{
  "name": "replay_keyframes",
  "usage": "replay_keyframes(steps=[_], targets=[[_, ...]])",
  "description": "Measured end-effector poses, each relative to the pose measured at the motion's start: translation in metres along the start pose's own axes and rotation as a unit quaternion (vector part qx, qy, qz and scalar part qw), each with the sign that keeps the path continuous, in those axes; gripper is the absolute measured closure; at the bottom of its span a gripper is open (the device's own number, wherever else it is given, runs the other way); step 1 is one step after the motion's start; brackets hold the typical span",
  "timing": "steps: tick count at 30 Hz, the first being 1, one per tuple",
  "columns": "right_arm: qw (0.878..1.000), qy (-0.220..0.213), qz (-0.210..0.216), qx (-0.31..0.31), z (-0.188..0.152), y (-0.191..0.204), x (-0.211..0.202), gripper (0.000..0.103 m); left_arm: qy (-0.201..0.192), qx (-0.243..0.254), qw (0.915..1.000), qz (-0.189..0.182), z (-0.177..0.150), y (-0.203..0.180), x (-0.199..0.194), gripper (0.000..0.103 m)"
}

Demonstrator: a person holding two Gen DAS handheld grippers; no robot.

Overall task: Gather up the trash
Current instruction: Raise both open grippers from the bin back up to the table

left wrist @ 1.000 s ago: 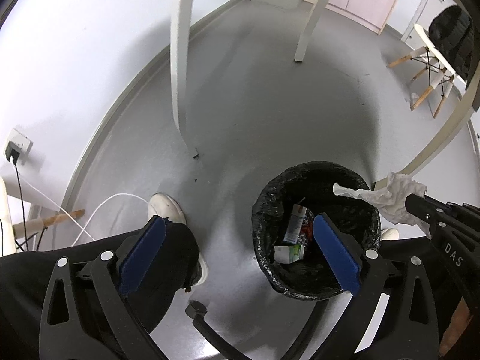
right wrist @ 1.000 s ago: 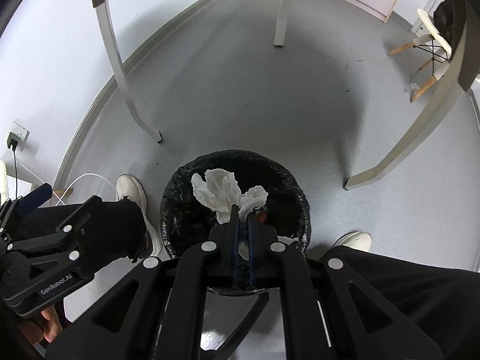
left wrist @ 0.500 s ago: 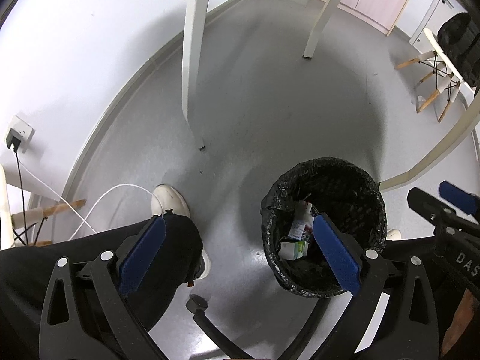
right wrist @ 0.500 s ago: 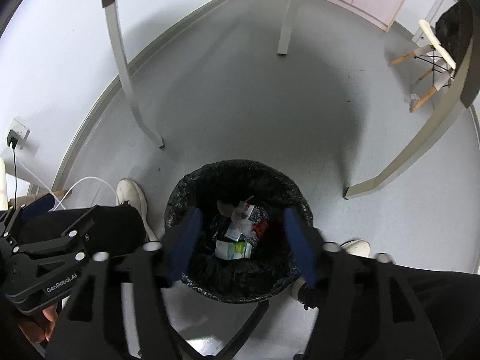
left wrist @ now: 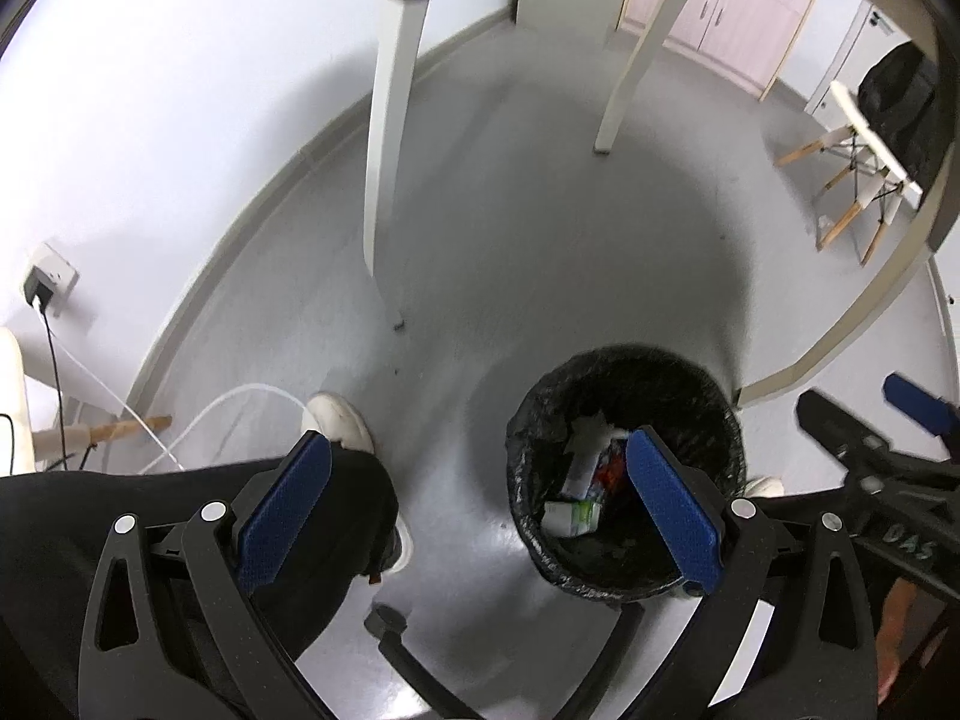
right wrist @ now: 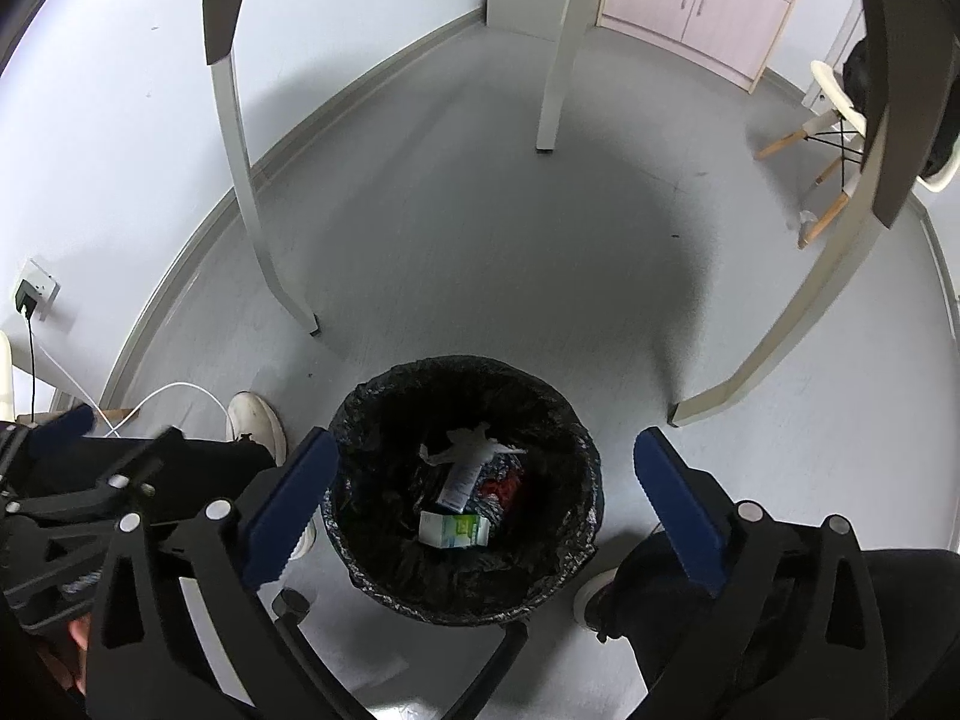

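A round bin lined with a black bag [right wrist: 360,420] [left wrist: 690,372] stands on the grey floor. Inside lie a crumpled white tissue [right wrist: 474,449] [left wrist: 585,429], a white tube [right wrist: 459,483] and a small green-and-white carton [right wrist: 453,531] [left wrist: 570,519]. My right gripper [right wrist: 489,480] hangs above the bin, its jaws opening wide, nothing between its blue pads. My left gripper [left wrist: 477,498] is open and empty to the left of the bin, over a dark trouser leg. The right gripper's side [left wrist: 864,450] shows at the right edge of the left wrist view.
White table legs [right wrist: 264,240] [right wrist: 780,330] [left wrist: 384,180] stand around the bin. The person's white shoes [right wrist: 255,420] [left wrist: 339,417] and dark trousers flank it. A wall socket with cables [left wrist: 45,282] is at left, a pink cabinet [right wrist: 696,6] and a chair [left wrist: 864,144] further back.
The right gripper was shut on the white tissue over the bin; its jaws have opened and the tissue now lies in the bin. Both grippers have risen a little.
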State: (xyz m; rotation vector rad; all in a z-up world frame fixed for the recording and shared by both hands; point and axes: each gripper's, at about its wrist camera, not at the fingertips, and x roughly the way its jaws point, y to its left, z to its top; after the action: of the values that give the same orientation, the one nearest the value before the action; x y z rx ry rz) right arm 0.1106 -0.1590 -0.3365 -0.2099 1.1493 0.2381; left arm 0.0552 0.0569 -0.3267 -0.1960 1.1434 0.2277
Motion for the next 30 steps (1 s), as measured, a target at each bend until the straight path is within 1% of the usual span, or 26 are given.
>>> replay_keyframes(steps=[2, 5, 9, 12, 15, 23, 26, 30], targets=[[1.000, -0.008, -0.010, -0.004, -0.003, 0.000, -0.008, 0.008, -0.010, 0.003, 0.9999, -0.002, -0.001, -0.002, -0.011, 0.006], [1.000, -0.021, -0.019, -0.005, -0.009, -0.002, -0.023, 0.008, -0.012, 0.004, 0.9998, -0.014, -0.003, -0.005, -0.023, 0.006], [0.999, -0.021, -0.030, 0.012, -0.017, -0.008, -0.036, 0.008, -0.020, 0.015, 0.9994, -0.024, -0.010, -0.009, -0.044, 0.006], [0.999, -0.022, -0.039, 0.020, -0.026, -0.011, -0.049, 0.008, -0.027, 0.015, 0.9990, -0.033, -0.014, -0.008, -0.060, 0.006], [0.998, -0.032, -0.049, 0.028, -0.032, -0.011, -0.070, 0.008, -0.033, 0.018, 0.9988, -0.031, -0.017, -0.007, -0.075, 0.006], [0.996, -0.055, -0.032, 0.058, -0.045, -0.021, -0.119, 0.008, -0.067, 0.021, 0.9971, -0.031, -0.026, -0.001, -0.121, 0.006], [0.996, -0.065, -0.027, 0.051, -0.051, -0.018, -0.138, 0.008, -0.074, 0.020, 0.9967, -0.028, -0.029, 0.002, -0.135, 0.006], [0.995, -0.090, -0.028, 0.035, -0.057, -0.013, -0.166, 0.008, -0.084, 0.033, 0.9955, -0.030, -0.031, -0.002, -0.154, 0.006]])
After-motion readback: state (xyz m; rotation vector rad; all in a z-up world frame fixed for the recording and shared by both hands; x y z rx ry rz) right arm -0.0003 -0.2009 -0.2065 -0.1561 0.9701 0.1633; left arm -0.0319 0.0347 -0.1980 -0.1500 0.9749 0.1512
